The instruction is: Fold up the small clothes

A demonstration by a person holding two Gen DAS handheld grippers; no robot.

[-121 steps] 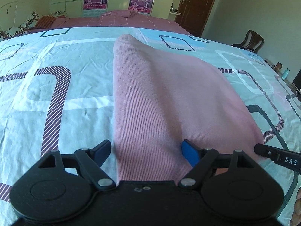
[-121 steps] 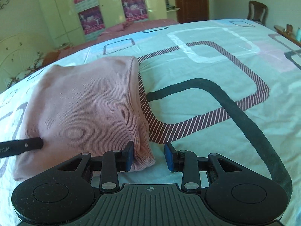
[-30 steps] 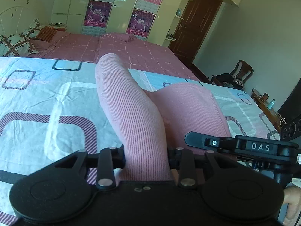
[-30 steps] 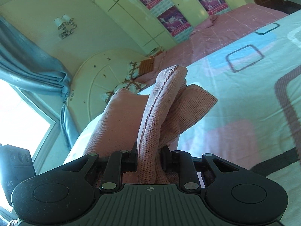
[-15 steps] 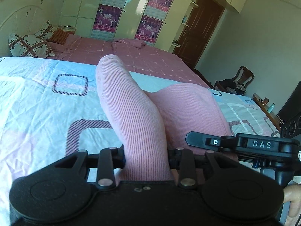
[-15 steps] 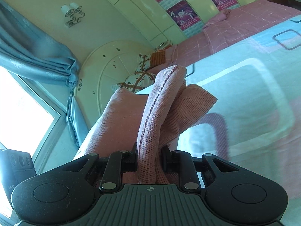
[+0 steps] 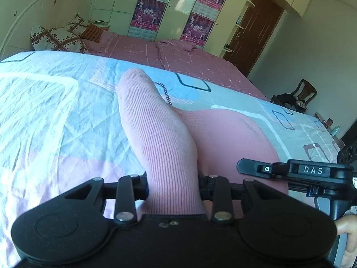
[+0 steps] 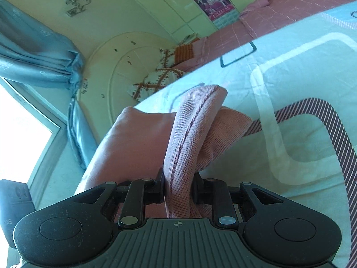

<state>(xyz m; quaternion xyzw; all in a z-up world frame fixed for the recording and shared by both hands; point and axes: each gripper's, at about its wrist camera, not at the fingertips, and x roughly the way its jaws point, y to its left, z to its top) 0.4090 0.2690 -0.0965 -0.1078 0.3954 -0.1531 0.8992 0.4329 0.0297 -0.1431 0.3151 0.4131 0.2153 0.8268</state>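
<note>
Left wrist view: left gripper [image 7: 173,186] is clamped on a thick ridge of the pink knit garment [image 7: 156,129], cloth bunched between both fingers [image 7: 142,185]. The rest of the garment sags to the right toward the right gripper [image 7: 290,169], whose black body sits just beside it. Under the cloth lies the patterned bed sheet [image 7: 55,111]; a hand [image 7: 347,225] shows at the lower right edge. Compared with a second ago, the headboard and pillows have swung into frame and the sheet pattern below has shifted, so the garment is being carried sideways over the bed, lifted clear.

Right wrist view: right gripper [image 8: 177,188] is closed tight on a folded edge of the same garment [image 8: 189,134], seam layers doubled between the fingers [image 8: 159,185]. The cloth hangs leftward in a slack sheet. More sheet [image 8: 301,122] fills the frame than a second ago, less wall and curtain [image 8: 33,51].

Judgement: both grips unchanged while the pair travels; the near edge looks headed over the far part, a fold in progress, not yet laid down.
</note>
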